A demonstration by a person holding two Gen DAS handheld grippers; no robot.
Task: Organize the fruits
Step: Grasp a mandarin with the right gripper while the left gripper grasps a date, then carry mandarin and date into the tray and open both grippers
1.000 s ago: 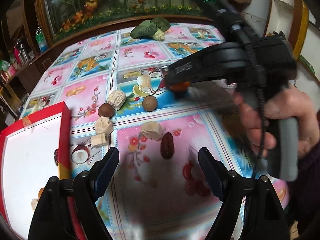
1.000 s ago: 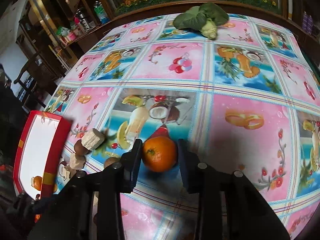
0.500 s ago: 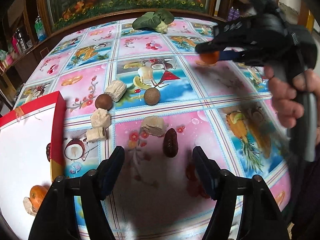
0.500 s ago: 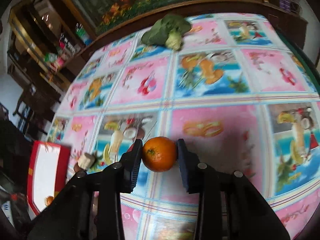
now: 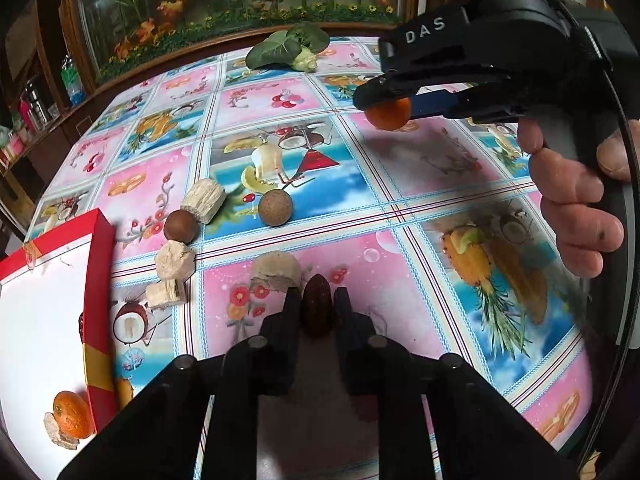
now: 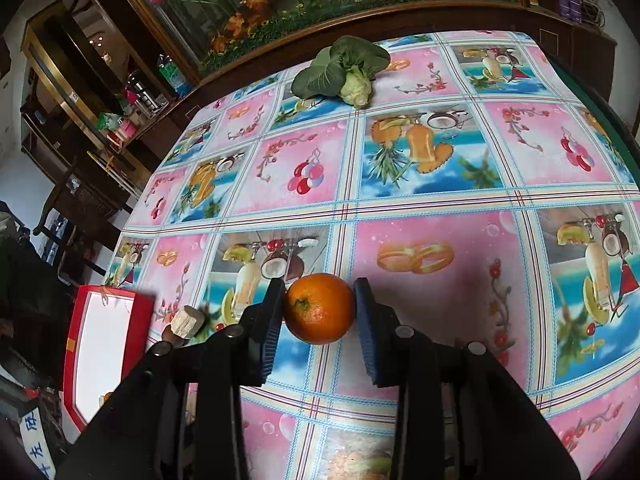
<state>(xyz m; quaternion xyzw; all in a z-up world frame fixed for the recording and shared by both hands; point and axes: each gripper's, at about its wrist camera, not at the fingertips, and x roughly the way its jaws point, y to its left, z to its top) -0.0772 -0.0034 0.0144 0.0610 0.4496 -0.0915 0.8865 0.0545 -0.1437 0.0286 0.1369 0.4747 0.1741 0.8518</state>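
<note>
My left gripper (image 5: 316, 300) is shut on a dark brown date (image 5: 317, 307) that lies on the tablecloth. My right gripper (image 6: 320, 300) is shut on an orange (image 6: 320, 308) and holds it above the table; it shows in the left wrist view (image 5: 390, 114) at the upper right. A red-rimmed white box (image 5: 100, 280) stands at the left, with another orange (image 5: 72, 414) in it. Two brown round fruits (image 5: 181, 226) (image 5: 275, 208) and several pale chunks (image 5: 203, 201) lie between the box and my left gripper.
A leafy green vegetable (image 6: 344, 72) lies at the far edge of the table. The tablecloth (image 6: 440, 240) has a printed fruit pattern. A dark wooden cabinet with bottles (image 6: 132, 112) stands beyond the table at the left.
My left gripper moved forward and closed on the date. My right gripper rose and moved further from the box with the orange in it.
</note>
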